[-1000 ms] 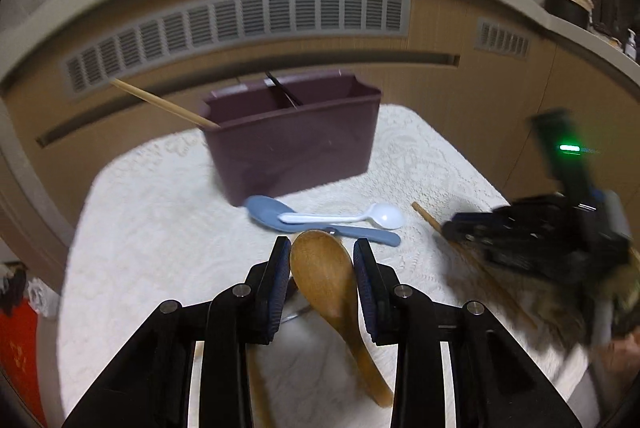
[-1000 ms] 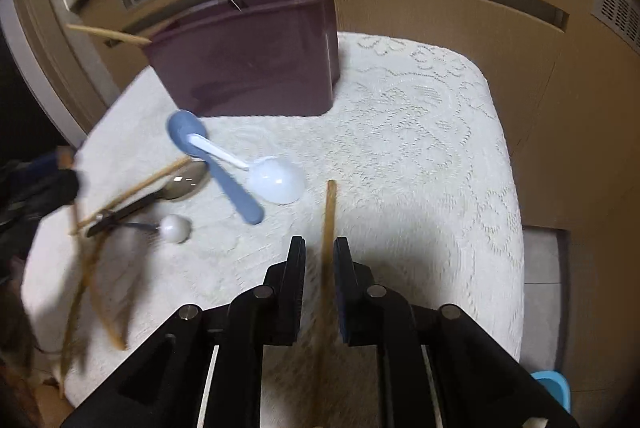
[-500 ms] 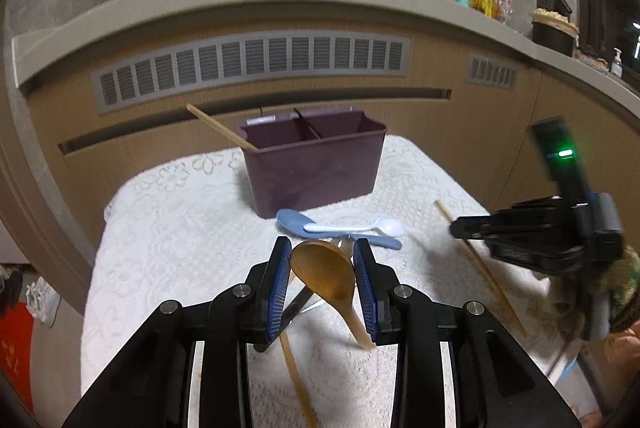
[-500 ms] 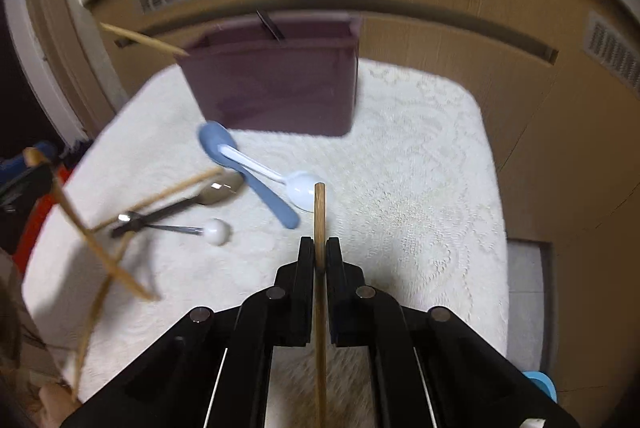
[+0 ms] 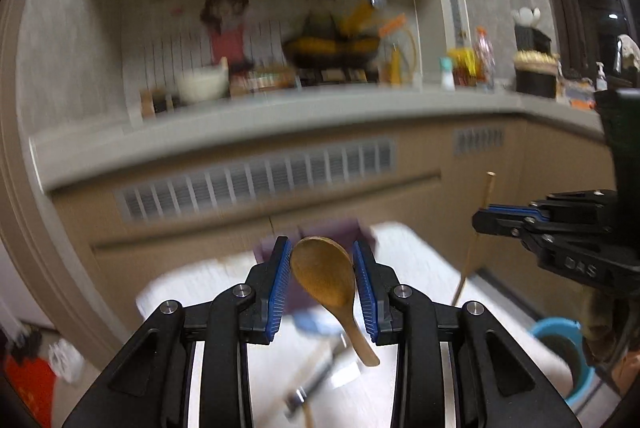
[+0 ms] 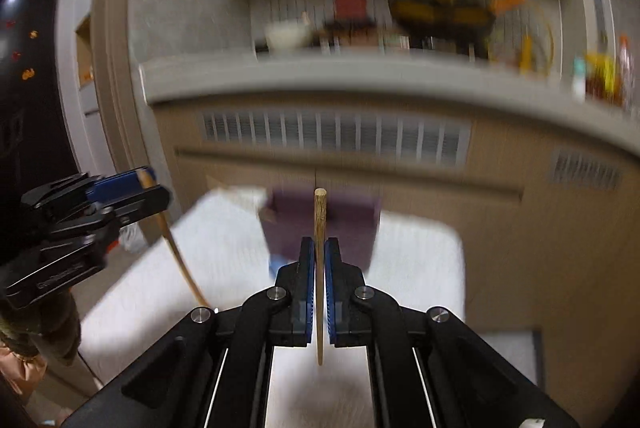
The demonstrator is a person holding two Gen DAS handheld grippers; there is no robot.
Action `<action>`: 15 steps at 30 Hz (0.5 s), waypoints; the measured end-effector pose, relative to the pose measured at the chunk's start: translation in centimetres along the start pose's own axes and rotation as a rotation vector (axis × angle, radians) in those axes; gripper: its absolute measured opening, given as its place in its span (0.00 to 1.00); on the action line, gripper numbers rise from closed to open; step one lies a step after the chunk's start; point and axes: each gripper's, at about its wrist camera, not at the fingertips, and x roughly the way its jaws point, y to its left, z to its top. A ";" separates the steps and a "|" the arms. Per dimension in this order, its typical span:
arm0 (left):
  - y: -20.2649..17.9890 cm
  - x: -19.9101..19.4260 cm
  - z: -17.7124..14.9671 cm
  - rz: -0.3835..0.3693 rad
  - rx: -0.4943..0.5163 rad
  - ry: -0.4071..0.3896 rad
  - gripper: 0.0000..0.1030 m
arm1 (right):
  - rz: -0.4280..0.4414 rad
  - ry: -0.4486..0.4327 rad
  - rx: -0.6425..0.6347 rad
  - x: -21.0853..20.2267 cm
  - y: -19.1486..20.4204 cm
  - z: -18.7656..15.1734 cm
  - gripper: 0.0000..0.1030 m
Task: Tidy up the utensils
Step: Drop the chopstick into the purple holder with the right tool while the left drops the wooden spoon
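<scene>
Left gripper is raised off the surface, pointing slightly below level toward the cabinet front, jaws part-closed on the bowl of a wooden spoon; bowl sits between the blue pads, handle hangs down and to the right below the jaws. Right gripper is also lifted, tilted a bit more downward, jaws nearly shut and clamped on a chopstick held about upright, one end sticking up past the fingertips, the other dropping below them. Both are in the air above the white-clothed surface. Purple bin stands near the surface's far edge, blurred, ahead of both grippers. A few utensils lie on the cloth below the left gripper, too blurred to sort out.
</scene>
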 end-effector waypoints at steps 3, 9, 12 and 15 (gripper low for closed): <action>0.6 0.3 4.5 0.018 0.014 -0.062 0.32 | -0.021 -0.107 -0.051 -1.5 0.7 4.9 0.05; 2.2 3.4 9.8 0.077 0.041 -0.164 0.32 | -0.056 -0.222 -0.076 -0.7 -0.2 11.3 0.05; 2.6 6.6 10.9 0.091 0.061 -0.160 0.32 | -0.070 -0.228 -0.058 2.0 -1.6 12.8 0.05; 3.3 10.3 11.0 0.089 0.048 -0.128 0.32 | -0.061 -0.197 -0.027 5.8 -2.8 13.1 0.05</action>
